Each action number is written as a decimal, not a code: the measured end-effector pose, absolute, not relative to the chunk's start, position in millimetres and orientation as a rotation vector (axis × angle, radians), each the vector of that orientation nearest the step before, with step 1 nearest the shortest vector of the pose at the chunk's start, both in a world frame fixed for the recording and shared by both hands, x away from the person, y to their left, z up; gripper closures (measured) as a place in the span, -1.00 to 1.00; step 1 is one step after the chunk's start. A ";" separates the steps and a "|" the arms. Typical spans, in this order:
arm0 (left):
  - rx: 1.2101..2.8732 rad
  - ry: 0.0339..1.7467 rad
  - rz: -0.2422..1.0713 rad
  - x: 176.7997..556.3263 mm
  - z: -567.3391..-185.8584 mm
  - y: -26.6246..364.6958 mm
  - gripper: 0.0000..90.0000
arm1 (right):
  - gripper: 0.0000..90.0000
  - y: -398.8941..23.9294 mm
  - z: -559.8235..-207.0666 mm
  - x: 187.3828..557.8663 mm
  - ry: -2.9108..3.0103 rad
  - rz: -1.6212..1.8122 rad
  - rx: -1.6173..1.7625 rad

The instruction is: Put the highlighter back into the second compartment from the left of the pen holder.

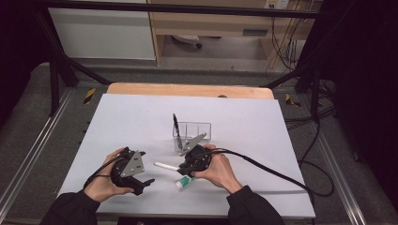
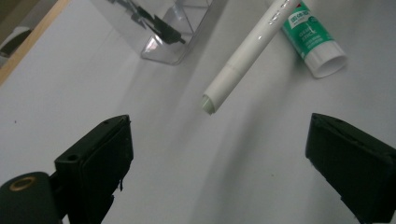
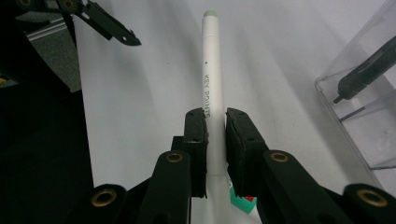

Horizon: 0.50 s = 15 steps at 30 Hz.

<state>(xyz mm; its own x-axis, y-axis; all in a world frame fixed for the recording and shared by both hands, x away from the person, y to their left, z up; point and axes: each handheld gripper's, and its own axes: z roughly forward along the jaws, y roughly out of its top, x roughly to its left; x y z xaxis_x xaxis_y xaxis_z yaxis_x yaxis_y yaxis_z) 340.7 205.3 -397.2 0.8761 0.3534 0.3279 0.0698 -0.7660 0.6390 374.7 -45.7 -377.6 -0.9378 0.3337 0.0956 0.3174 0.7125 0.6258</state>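
Observation:
A white marker pen [image 1: 166, 166] lies out to the left from my right gripper [image 1: 182, 168], just above the white table top. In the right gripper view the right gripper [image 3: 215, 126] is shut on this white pen [image 3: 210, 70] near its rear half, and the capped tip points away. My left gripper [image 1: 145, 168] is at the front left, open, with its jaws facing the pen's tip. In the left gripper view the left gripper [image 2: 219, 140] has nothing between its pads, and the white pen [image 2: 247, 51] is ahead of them. A green and white glue stick [image 1: 184, 182] lies under the right hand.
A clear plastic box [image 1: 191, 133] stands behind the right gripper with a black pen [image 1: 175, 123] leaning in it. The same clear box [image 3: 364, 93] is close on the right of the right gripper view. A black cable [image 1: 277, 176] trails right across the white table [image 1: 122, 122].

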 end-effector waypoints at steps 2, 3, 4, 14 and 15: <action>2.407 0.267 0.589 341.2 -395.8 199.0 -0.81 | 0.76 -46.5 -375.6 374.8 2.882 1.043 0.560; 2.414 0.246 0.596 341.4 -395.4 195.7 -0.81 | 0.76 -47.0 -374.6 375.1 2.882 1.041 0.560; 2.419 0.222 0.608 341.7 -395.3 192.3 -0.79 | 0.76 -47.2 -374.0 375.2 2.885 1.046 0.566; 2.453 0.035 0.704 343.5 -396.2 163.9 -0.57 | 0.76 -41.8 -369.6 377.2 2.900 1.028 0.572; 2.456 0.016 0.718 343.9 -396.1 162.1 -0.55 | 0.76 -41.0 -369.4 377.7 2.898 1.027 0.576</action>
<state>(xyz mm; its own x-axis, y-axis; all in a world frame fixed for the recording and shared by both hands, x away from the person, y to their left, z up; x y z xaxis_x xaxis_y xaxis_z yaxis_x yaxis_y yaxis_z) 343.9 162.1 -396.1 0.8555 0.1655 0.4906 -0.1430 -0.8350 0.5313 377.7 -41.0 -369.4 -0.9322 0.3453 0.1086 0.3366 0.7167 0.6107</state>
